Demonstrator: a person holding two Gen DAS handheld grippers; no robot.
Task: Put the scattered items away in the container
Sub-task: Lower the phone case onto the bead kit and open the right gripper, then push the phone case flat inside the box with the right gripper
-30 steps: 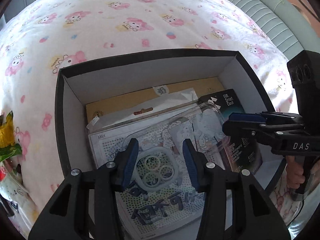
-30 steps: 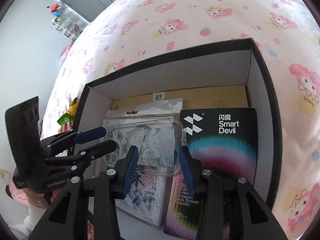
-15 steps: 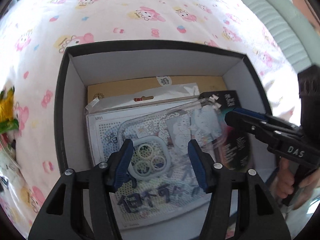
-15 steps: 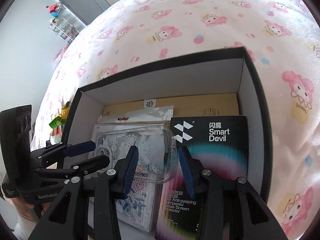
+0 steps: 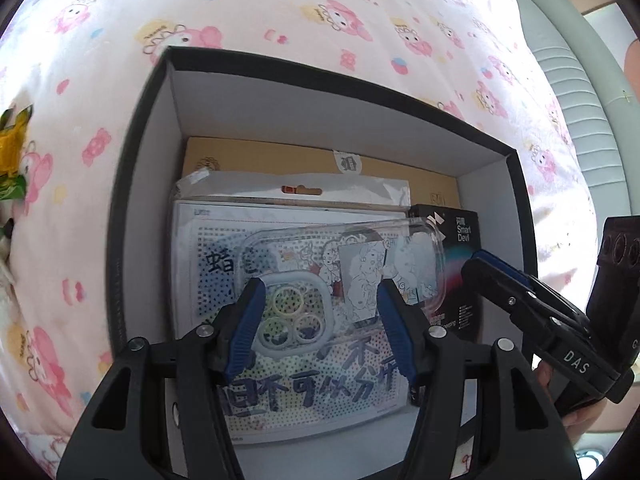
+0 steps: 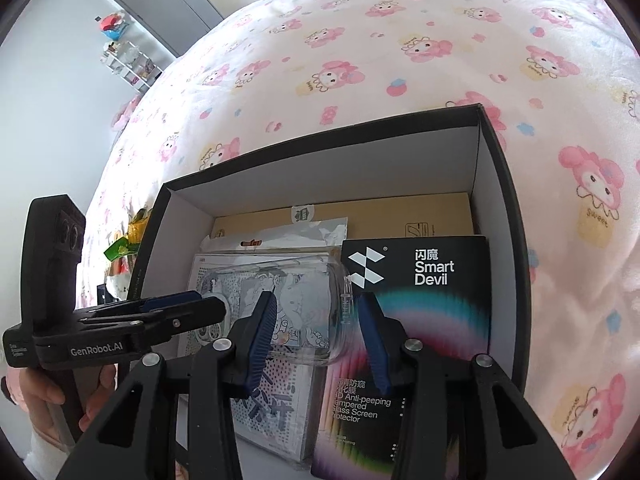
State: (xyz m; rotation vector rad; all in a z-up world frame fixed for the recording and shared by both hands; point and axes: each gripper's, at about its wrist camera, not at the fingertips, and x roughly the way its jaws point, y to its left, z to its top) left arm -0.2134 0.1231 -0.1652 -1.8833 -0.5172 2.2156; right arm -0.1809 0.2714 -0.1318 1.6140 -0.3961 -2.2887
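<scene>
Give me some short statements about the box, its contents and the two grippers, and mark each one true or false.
1. The black box sits on a pink cartoon-print bedsheet. True.
2. The clear phone case lies on the bedsheet outside the box. False: it lies inside, on the dotted board.
3. The left gripper has its jaws open. True.
4. The right gripper is shut on the screen protector pack. False: its jaws are open, holding nothing.

Glossy clear plastic phone case (image 5: 344, 264) on a shiny film-wrapped pack, matt cardboard box (image 5: 140, 184), soft printed cotton bedsheet (image 5: 280, 12).
</scene>
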